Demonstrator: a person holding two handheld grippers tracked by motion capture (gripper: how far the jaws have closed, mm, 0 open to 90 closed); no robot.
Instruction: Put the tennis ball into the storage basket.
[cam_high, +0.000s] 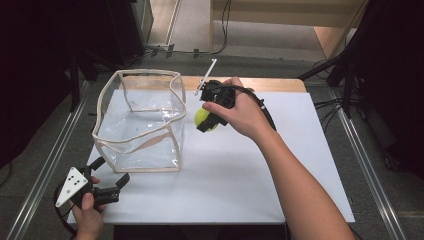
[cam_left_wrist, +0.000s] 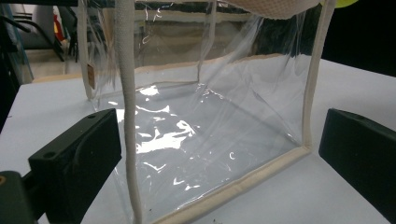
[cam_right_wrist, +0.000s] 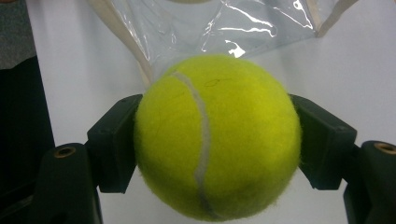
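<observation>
My right claw (cam_right_wrist: 217, 140) clamps the tennis ball (cam_right_wrist: 217, 137) beside the clear bag (cam_high: 137, 122); my left claw (cam_left_wrist: 219, 154) gapes empty.

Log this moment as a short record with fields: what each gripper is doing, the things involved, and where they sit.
right gripper: shut on the tennis ball, beside the bag's right side, above the table
left gripper: open, jaws either side of the bag's near corner, not pressing it
bag: clear plastic, cream trim, open top, upright on the table
bag contents: nothing visible inside
</observation>
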